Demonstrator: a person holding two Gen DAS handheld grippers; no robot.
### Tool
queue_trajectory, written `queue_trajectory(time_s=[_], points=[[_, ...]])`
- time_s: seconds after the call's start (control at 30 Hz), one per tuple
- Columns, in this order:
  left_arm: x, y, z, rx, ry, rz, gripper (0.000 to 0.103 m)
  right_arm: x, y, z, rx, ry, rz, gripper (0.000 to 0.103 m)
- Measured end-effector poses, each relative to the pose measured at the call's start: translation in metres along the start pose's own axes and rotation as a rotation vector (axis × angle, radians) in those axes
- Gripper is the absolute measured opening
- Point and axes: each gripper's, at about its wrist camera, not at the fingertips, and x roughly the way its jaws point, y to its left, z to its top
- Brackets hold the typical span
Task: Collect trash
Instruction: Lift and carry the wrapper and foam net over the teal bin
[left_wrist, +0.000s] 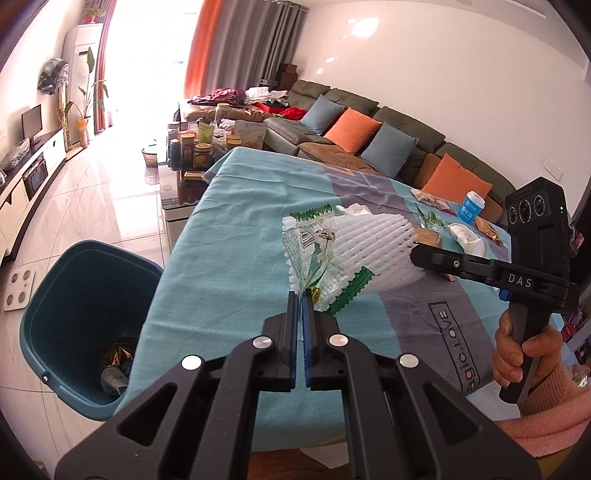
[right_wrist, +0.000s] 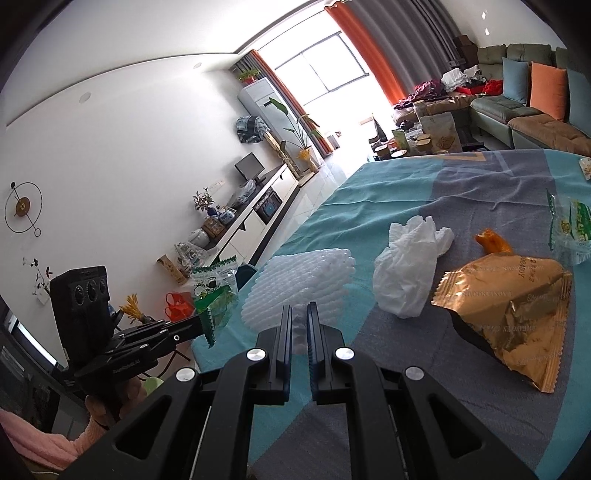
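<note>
Holding one wrapper (left_wrist: 325, 273), one foam net (right_wrist: 306, 284).

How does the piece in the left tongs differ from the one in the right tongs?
The green-edged wrapper in the left tongs is a thin, clear, crinkled film; the white foam net in the right tongs is a bulky, opaque, ribbed mesh. The wrapper carries print; the net is plain. Both are clamped and held up off the table.

1. "DAS", white letters on the black plastic body of the right gripper (left_wrist: 413, 254), on its side bar.
2. "LOVE", part of a longer dark print on the grey band of the teal woven tablecloth (left_wrist: 229, 236), just right of the left gripper (left_wrist: 300, 295); the letters before it are unclear.
</note>
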Motion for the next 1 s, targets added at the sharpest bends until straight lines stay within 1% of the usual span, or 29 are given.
queue_trajectory(time_s=[0.27,0.57,1.0], points=[[-0.011,0.018,-0.001,-0.031,-0.02,0.043,0.003,0.022,0.017,0.007,-0.026,0.028,0.03,0.007],[-0.026,0.045,-0.004,-0.073,-0.04,0.108,0.003,0.051,0.039,0.014,-0.076,0.067,0.062,0.007],[-0.05,0.105,-0.016,-0.173,-0.056,0.223,0.003,0.109,0.082,0.026,-0.169,0.151,0.083,0.007]])
